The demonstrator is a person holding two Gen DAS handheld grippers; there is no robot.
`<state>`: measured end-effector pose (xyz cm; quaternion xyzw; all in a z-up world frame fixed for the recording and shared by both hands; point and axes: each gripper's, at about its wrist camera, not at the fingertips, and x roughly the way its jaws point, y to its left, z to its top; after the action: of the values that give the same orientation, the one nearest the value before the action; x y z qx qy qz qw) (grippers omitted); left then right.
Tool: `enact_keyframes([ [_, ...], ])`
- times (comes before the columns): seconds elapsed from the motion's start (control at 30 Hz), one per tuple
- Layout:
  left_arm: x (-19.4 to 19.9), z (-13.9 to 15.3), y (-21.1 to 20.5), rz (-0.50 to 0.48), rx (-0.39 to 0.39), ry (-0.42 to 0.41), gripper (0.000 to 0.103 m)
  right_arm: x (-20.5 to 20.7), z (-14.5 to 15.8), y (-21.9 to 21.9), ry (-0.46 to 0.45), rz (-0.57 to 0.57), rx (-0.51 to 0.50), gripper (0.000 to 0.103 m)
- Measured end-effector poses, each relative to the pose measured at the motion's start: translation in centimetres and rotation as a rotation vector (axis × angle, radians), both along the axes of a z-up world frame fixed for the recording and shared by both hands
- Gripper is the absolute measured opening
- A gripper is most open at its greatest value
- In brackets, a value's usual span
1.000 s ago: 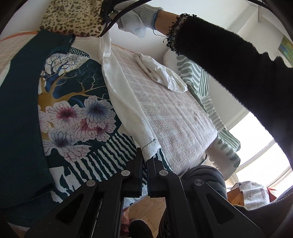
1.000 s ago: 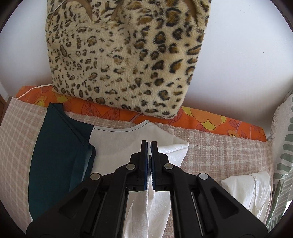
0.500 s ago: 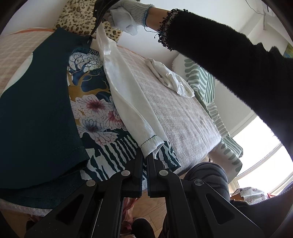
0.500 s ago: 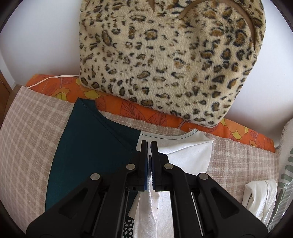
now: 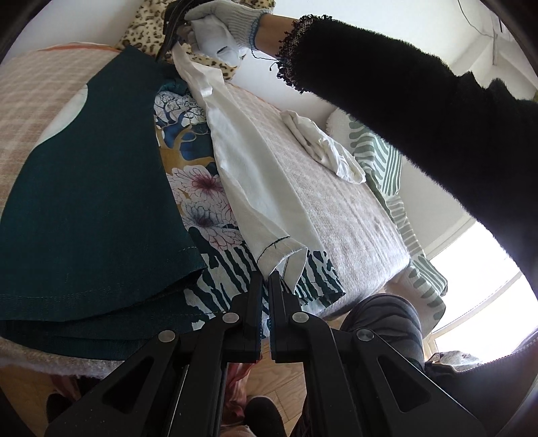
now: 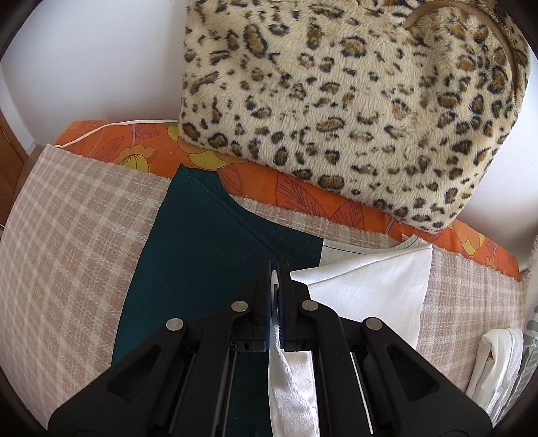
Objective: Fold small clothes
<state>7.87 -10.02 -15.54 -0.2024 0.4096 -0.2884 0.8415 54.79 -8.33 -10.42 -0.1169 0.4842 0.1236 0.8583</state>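
Change: white edge of printed top [image 5: 248, 174] carried further over its floral front, toward teal half; lengthwise fold approx. half done.
Left gripper [image 5: 265, 279]: fingers clamped on hem corner, aimed gently down.
Right gripper [image 6: 276, 269]: fingers pinched on shoulder end, steeply down, gloved hand [image 5: 222, 20] above.
Garment: flat on bed [image 5: 336, 208].

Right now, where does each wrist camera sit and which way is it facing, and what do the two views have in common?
Left wrist: low at the bed's foot edge, looking up along the shirt; shows the left gripper shut on its hem, the gloved right hand, the black sleeve.
Right wrist: above the bed's head end, tilted down toward the leopard cushion; shows the right gripper pinching white fabric.
Shared: shirt, cushion, plaid cover.
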Motion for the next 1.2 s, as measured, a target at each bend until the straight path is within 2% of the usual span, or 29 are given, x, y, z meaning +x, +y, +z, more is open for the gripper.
enact_keyframes([
  [0.17,-0.4,0.2,0.0,0.001,0.007,-0.009,0.002,-0.2,-0.1,0.9,-0.001,0.007,0.008,0.003],
  [0.27,-0.5,0.0,0.3,0.011,0.004,0.000,0.002,0.1,-0.4,1.1,0.044,0.037,0.066,0.004],
  [0.3,-0.5,0.0,0.5,0.014,-0.002,0.004,0.001,-0.1,-0.2,1.2,0.037,0.051,0.071,0.008],
  [0.37,-0.5,-0.1,0.8,0.018,-0.011,0.014,0.002,-0.7,0.4,1.4,0.036,0.081,0.087,0.040],
  [0.4,-0.5,-0.1,0.7,0.017,-0.012,0.017,0.001,-1.2,0.9,1.4,0.028,0.095,0.096,0.064],
  [0.43,-0.5,-0.1,0.8,0.015,-0.012,0.023,0.001,-1.9,1.7,1.2,-0.001,0.107,0.107,0.066],
  [0.63,-1.4,0.4,1.3,0.005,0.001,0.009,0.002,-7.6,6.4,-1.8,-0.048,0.159,0.178,0.066],
  [0.77,-1.7,1.1,2.4,0.001,0.023,0.004,0.002,-14.0,7.4,-6.4,-0.046,0.164,0.255,0.066],
  [0.87,-1.7,2.2,3.9,0.022,0.043,-0.013,0.013,-19.5,6.6,-10.3,-0.036,0.145,0.276,0.066],
  [1.0,-1.3,4.0,6.2,0.050,0.083,-0.055,0.016,-26.9,4.8,-14.5,-0.031,0.111,0.263,0.066],
  [1.1,-0.2,5.2,8.0,0.071,0.112,-0.061,0.037,-31.7,3.0,-16.1,-0.031,0.096,0.246,0.066],
  [1.2,1.2,6.6,9.4,0.086,0.148,-0.077,0.037,-35.6,1.0,-16.8,-0.002,0.096,0.271,0.066],
])
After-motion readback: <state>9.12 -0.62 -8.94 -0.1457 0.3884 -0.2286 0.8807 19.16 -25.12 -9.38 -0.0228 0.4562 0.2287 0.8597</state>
